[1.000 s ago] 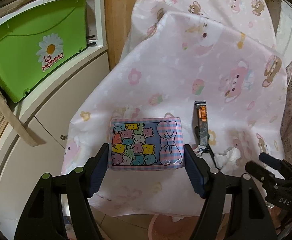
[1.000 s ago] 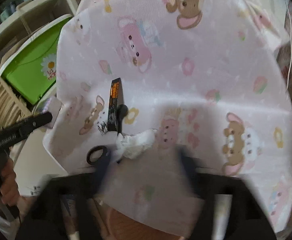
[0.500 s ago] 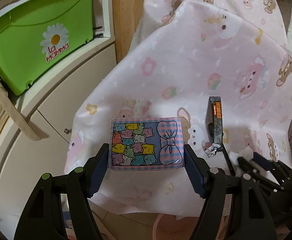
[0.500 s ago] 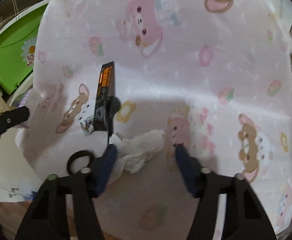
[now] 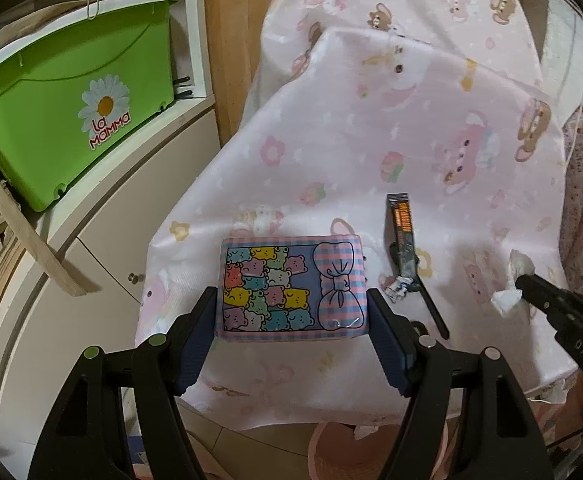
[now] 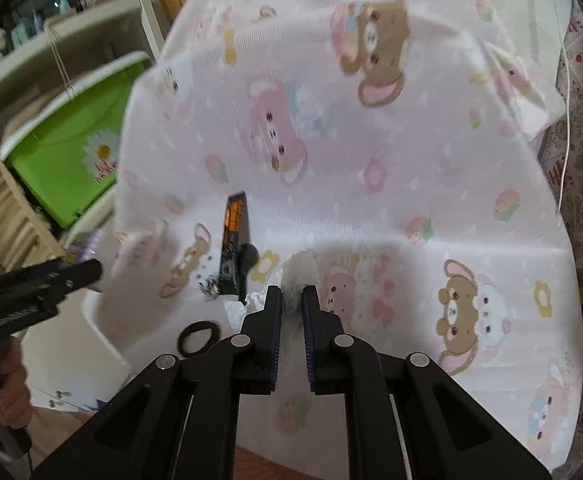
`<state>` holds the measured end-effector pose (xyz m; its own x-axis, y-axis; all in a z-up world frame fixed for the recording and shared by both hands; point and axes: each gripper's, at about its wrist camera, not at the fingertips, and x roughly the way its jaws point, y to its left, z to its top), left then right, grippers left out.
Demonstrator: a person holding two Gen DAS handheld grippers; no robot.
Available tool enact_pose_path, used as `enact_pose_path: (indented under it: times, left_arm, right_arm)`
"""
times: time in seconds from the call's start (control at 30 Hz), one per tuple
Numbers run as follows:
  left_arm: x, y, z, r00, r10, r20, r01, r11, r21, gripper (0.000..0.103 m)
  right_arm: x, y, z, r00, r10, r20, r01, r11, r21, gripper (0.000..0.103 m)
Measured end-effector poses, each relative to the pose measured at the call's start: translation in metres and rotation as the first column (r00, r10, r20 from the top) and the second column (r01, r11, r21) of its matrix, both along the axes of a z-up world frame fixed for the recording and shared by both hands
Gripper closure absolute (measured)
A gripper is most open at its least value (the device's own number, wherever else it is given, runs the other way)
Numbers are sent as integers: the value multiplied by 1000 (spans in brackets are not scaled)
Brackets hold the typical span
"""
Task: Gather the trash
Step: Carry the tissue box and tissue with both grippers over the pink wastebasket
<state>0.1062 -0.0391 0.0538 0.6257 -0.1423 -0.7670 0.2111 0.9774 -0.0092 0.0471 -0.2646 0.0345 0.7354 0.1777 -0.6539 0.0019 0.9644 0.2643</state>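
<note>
Right claw point(image 6: 291, 300) closing on a crumpled tissue point(image 6: 301, 270), pads pinching the wad just above the pink cloth point(image 6: 371, 200). Left claw point(image 5: 291, 322) clamped on a pastel box point(image 5: 293, 286), presumably the trash container, left of the tissue. Black wrapper point(image 5: 401, 236) between box and tissue, uncollected; scissors point(image 6: 199, 336) beside it. Risk: thin pinch on loose paper, so possible tearing or slipping in transit; cloth caught under the pads possibly dragged up, shifting wrapper and scissors.
</note>
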Motion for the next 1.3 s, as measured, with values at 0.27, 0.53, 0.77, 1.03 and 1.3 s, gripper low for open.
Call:
enact_pose_path:
  times: [0.27, 0.53, 0.77, 1.03, 1.3]
  left_arm:
    - [-29, -4, 4, 999, -48, -11, 48, 998, -33, 33]
    - [-51, -31, 18, 990, -135, -37, 134, 990, -41, 33]
    - [-73, -39, 6, 981, -119, -153, 122, 993, 7, 33]
    - [-82, -35, -42, 959, -123, -256, 132, 991, 16, 33]
    - [-86, -37, -81, 923, -137, -359, 154, 988, 19, 33]
  right_arm:
    - [-19, -12, 4, 1000, 14, 2, -14, 1000, 14, 92]
    - [-73, 11, 39, 1000, 8, 24, -6, 995, -100, 92]
    - [-104, 36, 36, 994, 106, -24, -107, 991, -84, 91]
    - [-109, 49, -5, 976, 174, -133, -188, 977, -98, 91]
    - [-107, 65, -40, 946, 210, -247, -248, 959, -134, 91]
